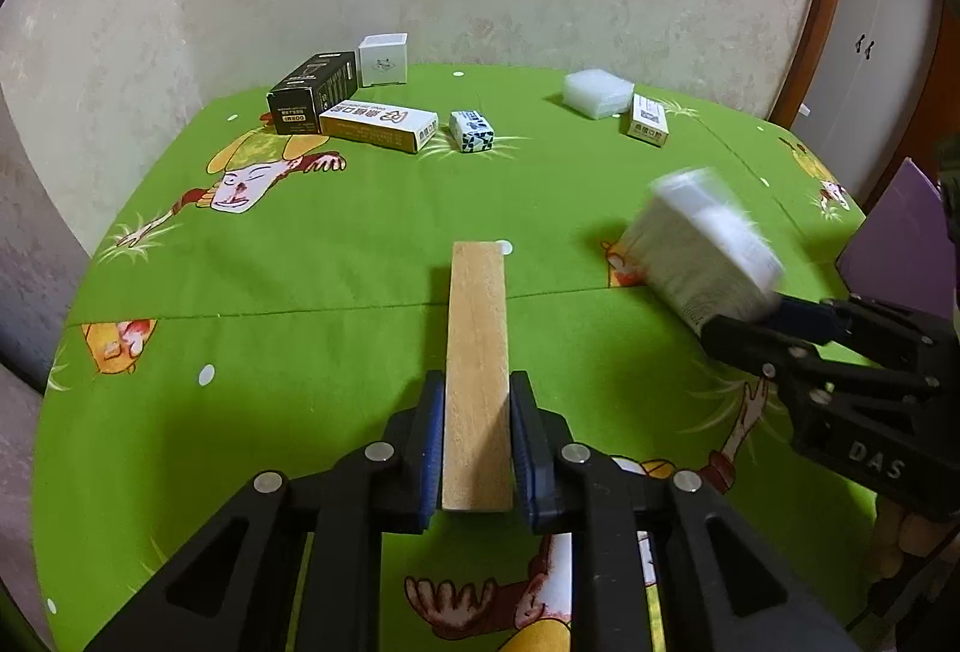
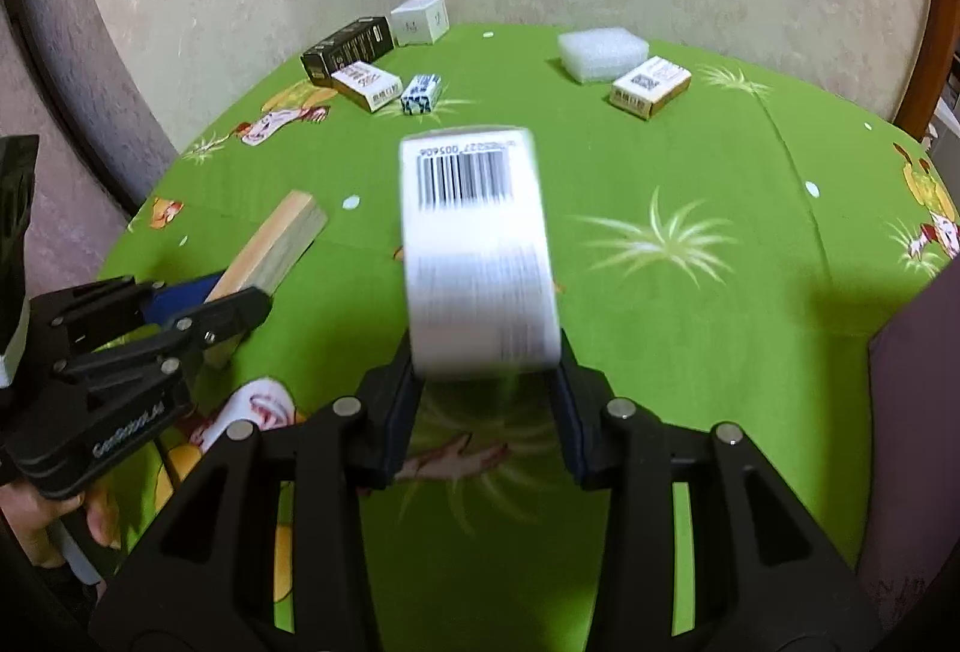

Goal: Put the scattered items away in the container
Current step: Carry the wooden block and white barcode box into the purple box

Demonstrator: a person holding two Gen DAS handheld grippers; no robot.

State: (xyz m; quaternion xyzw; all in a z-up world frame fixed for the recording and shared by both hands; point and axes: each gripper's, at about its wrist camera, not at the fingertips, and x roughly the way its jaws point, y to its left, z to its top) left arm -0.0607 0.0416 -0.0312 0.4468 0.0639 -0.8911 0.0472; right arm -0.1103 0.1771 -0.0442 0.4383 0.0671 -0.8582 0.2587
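My left gripper (image 1: 477, 448) is shut on a long wooden block (image 1: 477, 364) and holds it above the green cloth; it also shows in the right wrist view (image 2: 270, 250). My right gripper (image 2: 486, 382) is shut on a white round tub with a barcode (image 2: 474, 244), blurred by motion; the tub also shows at the right of the left wrist view (image 1: 702, 250). A purple container (image 1: 900, 250) stands at the right edge, its wall also in the right wrist view (image 2: 918, 412).
At the back left lie a black box (image 1: 312, 91), a white cube box (image 1: 384, 59), a white-and-yellow box (image 1: 378, 124) and a small patterned box (image 1: 473, 131). At the back right lie a white foam pad (image 1: 597, 94) and another small box (image 1: 648, 121).
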